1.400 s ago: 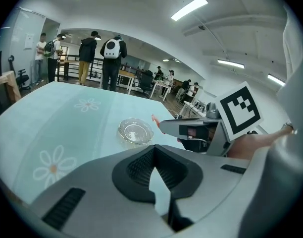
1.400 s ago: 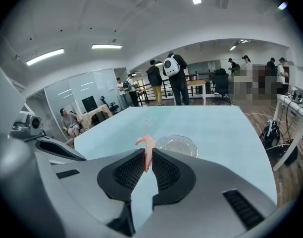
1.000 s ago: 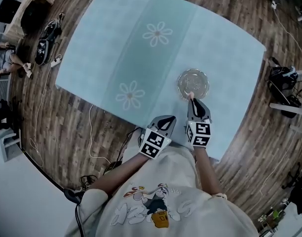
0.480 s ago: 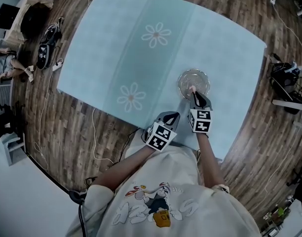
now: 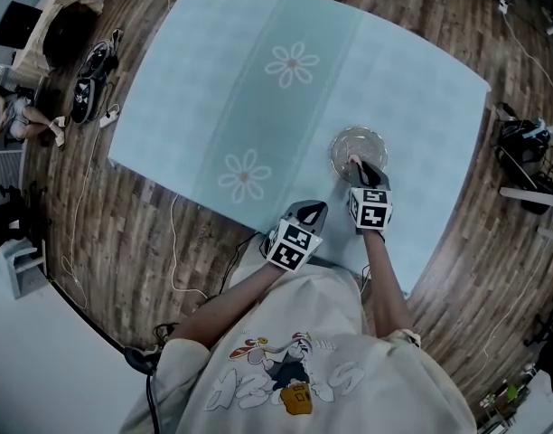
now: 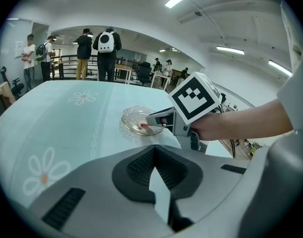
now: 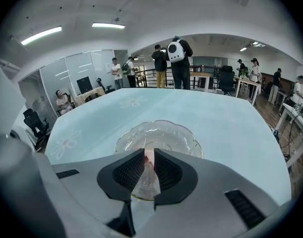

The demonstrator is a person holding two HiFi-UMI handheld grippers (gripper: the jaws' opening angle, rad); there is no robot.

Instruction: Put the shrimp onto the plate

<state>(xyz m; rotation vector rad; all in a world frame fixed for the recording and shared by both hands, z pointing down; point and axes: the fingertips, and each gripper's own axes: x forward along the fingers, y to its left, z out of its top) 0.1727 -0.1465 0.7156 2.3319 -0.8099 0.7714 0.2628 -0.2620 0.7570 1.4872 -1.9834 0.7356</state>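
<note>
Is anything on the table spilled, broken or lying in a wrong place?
Nothing stands out. The glass plate sits flat on the table with no visible damage, and the right gripper holds the shrimp over it. The left gripper is shut and empty.

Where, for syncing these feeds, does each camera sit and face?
Head view: person's head, facing steeply down; table, forearms, left gripper, right gripper.
Left gripper view: rides that gripper, faces past its shut jaws toward the right gripper and plate.
Right gripper view: rides that gripper, faces along jaws shut on the shrimp, over the plate.
Shared: all three show the plate.
</note>
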